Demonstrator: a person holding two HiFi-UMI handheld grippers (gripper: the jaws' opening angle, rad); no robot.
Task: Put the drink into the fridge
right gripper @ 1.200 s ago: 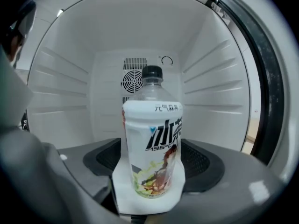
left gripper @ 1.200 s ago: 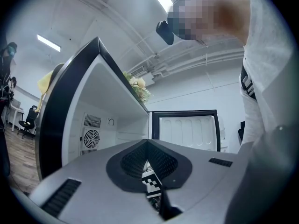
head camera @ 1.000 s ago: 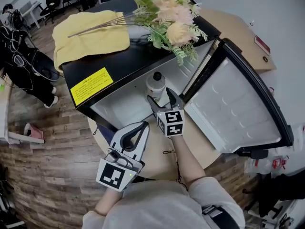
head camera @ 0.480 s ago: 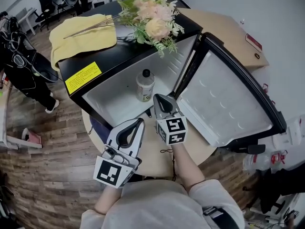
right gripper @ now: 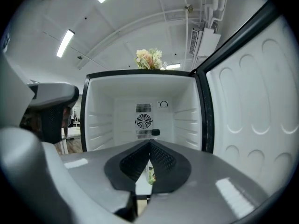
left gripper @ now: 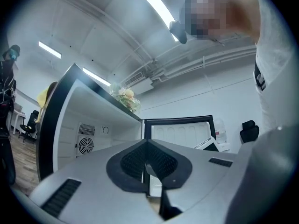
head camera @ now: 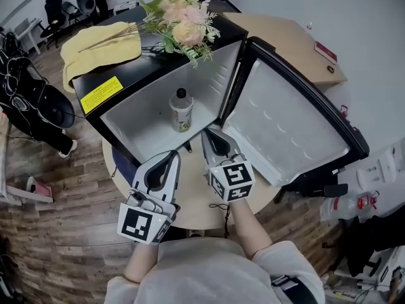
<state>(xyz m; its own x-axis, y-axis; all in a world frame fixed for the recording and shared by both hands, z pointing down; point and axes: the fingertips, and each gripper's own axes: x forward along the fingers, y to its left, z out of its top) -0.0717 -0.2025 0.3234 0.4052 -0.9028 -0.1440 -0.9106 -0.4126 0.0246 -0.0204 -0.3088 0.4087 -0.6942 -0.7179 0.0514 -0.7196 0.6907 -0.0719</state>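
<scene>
The drink bottle, clear with a black cap and a green label, stands upright on the floor of the open black fridge. In the right gripper view only the bottle's cap and a sliver of label show past the jaws. My right gripper is shut and empty, just outside the fridge's front edge, a short way from the bottle. My left gripper is shut too, holding nothing, lower and to the left. The fridge door hangs wide open on the right.
A bunch of artificial flowers and a yellow cloth lie on the fridge's top. The fridge stands on a round wooden table. A cardboard box sits behind the door. Wooden floor shows at the left.
My right gripper let go of the bottle, drew back out of the fridge and shut. The bottle stays standing inside. The left gripper dropped slightly.
</scene>
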